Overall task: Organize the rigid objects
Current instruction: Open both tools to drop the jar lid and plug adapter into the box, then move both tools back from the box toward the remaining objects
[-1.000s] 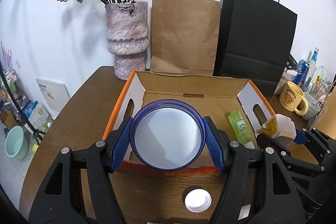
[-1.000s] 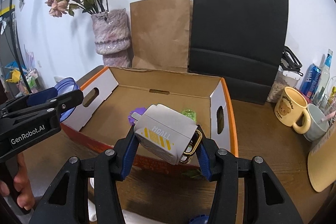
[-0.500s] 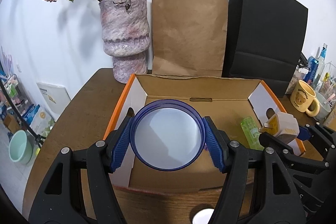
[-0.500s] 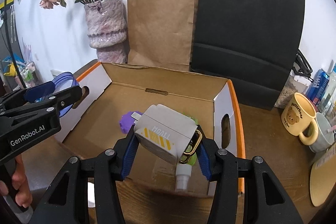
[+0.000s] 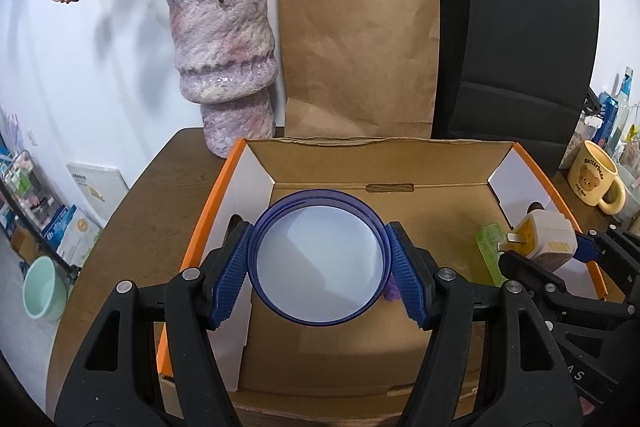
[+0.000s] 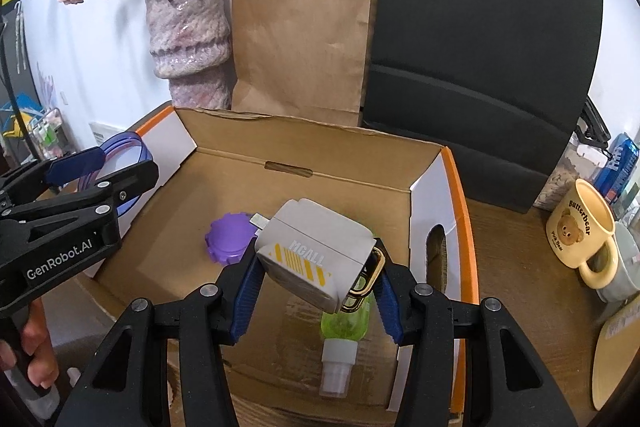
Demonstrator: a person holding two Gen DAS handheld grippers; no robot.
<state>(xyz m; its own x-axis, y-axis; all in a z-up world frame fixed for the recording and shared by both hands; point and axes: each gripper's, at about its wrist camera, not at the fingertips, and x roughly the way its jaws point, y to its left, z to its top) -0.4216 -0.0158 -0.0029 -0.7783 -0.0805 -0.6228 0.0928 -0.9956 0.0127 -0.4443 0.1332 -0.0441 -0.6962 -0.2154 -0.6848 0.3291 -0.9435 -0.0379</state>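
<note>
My left gripper (image 5: 320, 267) clamps a round blue lid (image 5: 318, 257); my right gripper (image 6: 316, 287) grips a grey charger (image 6: 316, 253) — both above the cardboard box (image 6: 320, 151).

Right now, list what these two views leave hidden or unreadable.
- Purple lid: left wrist view, nearly all hidden behind the round blue container.
- Green bottle: right wrist view, its upper part is covered by the grey charger.
- Gold-framed item beside the charger: mostly covered, cannot be identified.
- Box floor beneath the container: left wrist view, hidden.
</note>
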